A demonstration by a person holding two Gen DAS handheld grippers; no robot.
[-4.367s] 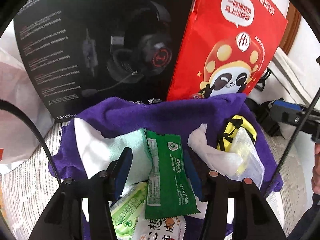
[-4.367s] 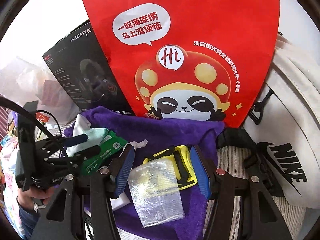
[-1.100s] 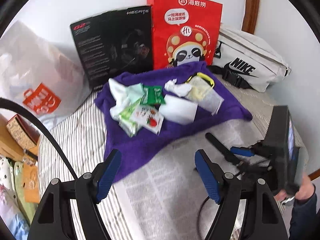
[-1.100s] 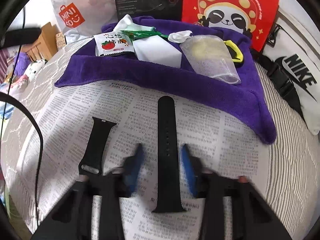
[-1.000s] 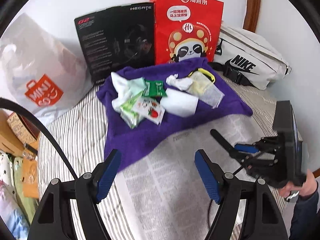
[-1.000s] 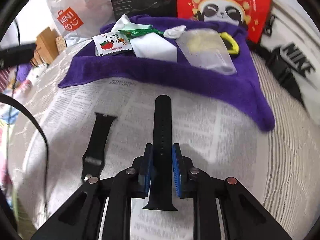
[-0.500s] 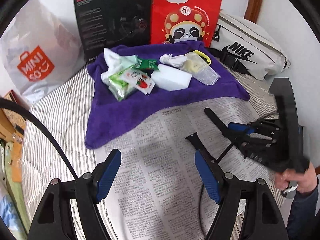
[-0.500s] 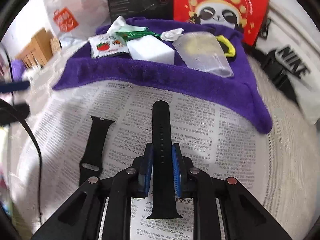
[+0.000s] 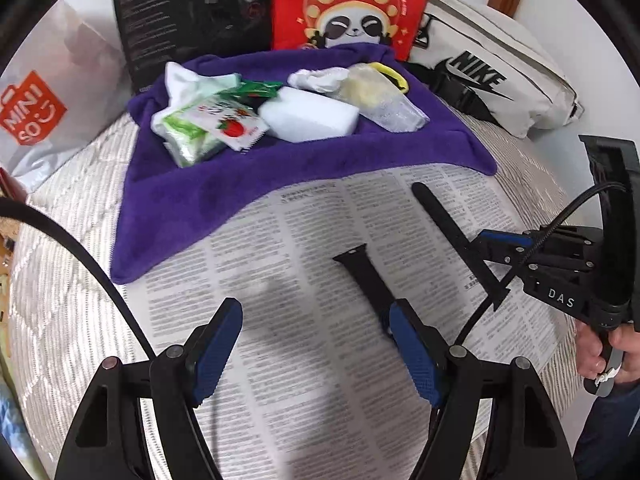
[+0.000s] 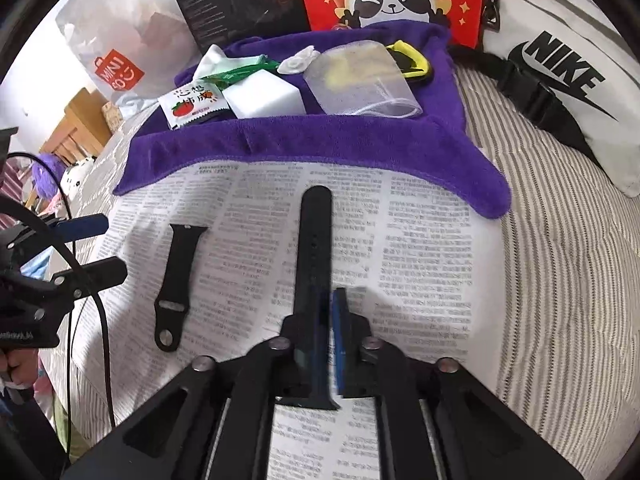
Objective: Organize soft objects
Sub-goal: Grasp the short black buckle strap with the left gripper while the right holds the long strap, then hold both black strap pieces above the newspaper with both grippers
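My right gripper is shut on a long black watch strap, holding it tilted over the newspaper; it also shows in the left wrist view. A short black strap half lies flat on the newspaper to its left. My left gripper is open and empty, low over the newspaper, its right finger beside the short strap. The purple towel behind holds a white sponge block, snack packets, tissues and a mesh pouch.
A red panda bag, black headset box and white Miniso bag stand behind the towel. A white Nike bag lies at the right. The striped bed cover surrounds the newspaper.
The right gripper closed on the long strap and has lifted and tilted it. The left gripper came down and forward toward the short strap, staying open.
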